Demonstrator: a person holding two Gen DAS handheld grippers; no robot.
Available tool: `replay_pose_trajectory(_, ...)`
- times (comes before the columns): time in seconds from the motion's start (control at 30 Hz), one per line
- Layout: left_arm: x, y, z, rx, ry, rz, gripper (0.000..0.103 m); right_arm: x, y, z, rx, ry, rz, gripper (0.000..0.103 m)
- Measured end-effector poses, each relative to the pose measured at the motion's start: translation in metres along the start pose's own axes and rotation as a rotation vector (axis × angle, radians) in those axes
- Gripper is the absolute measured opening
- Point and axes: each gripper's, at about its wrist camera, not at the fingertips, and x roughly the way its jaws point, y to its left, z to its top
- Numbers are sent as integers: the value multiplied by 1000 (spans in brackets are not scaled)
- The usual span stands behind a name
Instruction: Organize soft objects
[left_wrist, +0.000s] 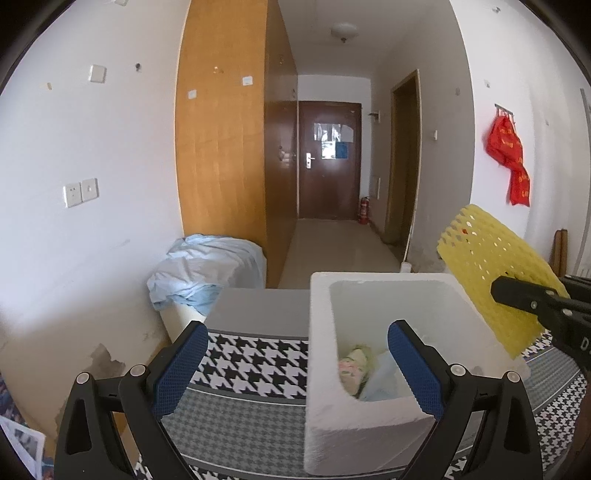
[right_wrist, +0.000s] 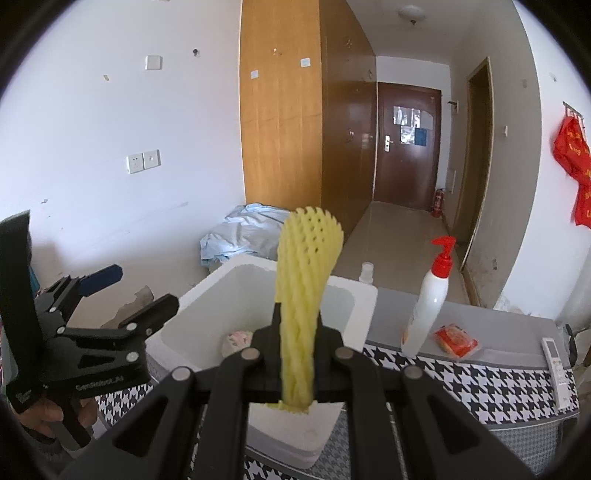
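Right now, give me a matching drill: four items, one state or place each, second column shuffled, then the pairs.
Items
1. foam net
2. left gripper
3. foam box
4. pump bottle

States or places
A. open, nothing between its fingers
B. standing upright on the table, right of the box
C. clamped in the right gripper
D. has soft items lying inside

Pairs: 1-C, 2-A, 3-D, 4-B
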Motion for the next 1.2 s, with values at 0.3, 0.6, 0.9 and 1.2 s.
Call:
replay_pose_trajectory(0.3, -5, 5, -4, -1, -2, 24, 98, 14, 4, 5, 5, 27, 15, 14)
replay_pose_trajectory(0.6, -11, 12, -5, -13, -11, 49, 98, 29, 6, 5, 10, 70, 26, 37)
replay_pose_trajectory(0.9, -14, 13, -2, -19, -20, 53, 98, 13, 7, 1, 2, 35, 21, 68)
replay_pose_trajectory(1.2, -30, -1, 1, -4, -43, 35, 100, -15, -1, -10, 28, 3, 18, 73)
